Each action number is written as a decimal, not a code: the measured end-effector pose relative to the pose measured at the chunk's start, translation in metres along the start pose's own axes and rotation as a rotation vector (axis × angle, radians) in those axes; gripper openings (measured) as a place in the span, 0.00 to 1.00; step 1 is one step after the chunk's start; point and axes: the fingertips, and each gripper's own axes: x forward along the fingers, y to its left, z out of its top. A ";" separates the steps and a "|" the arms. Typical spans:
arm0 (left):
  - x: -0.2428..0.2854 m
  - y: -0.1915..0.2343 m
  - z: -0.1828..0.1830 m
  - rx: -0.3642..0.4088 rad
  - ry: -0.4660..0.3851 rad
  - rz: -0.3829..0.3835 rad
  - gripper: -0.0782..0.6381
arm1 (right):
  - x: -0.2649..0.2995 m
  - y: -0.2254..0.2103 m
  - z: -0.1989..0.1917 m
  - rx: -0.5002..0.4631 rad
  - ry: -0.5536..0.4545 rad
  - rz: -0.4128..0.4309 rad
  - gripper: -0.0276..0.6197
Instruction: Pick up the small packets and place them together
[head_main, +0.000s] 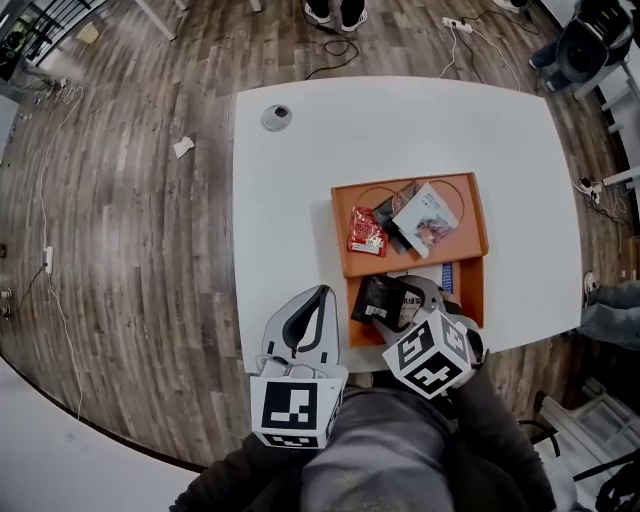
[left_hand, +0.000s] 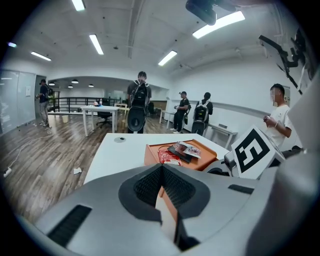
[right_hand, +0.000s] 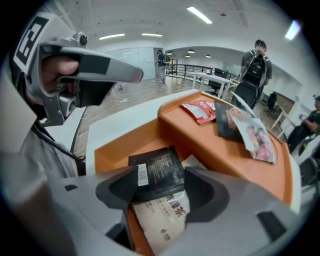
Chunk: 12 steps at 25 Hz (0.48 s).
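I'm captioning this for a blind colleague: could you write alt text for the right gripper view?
The right gripper, jaws open, straddles a black packet lying on a pale packet in the nearer orange tray. Beyond, a second orange tray holds a red packet and two others.

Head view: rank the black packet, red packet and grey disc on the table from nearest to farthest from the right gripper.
1. Black packet, between the right gripper's fingers.
2. Red packet, left in the far orange tray.
3. Grey disc, far-left on the table.

White table (head_main: 300, 200), wood-plank floor (head_main: 130, 250)
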 end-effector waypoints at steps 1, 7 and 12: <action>0.001 0.001 -0.001 -0.003 0.003 0.001 0.10 | 0.003 -0.004 -0.002 -0.003 0.010 -0.015 0.47; 0.007 0.003 -0.005 -0.010 0.015 -0.002 0.10 | 0.007 -0.007 -0.003 -0.039 0.017 -0.046 0.19; 0.008 0.003 -0.004 -0.007 0.015 -0.007 0.10 | 0.009 -0.004 -0.003 -0.048 0.018 -0.044 0.08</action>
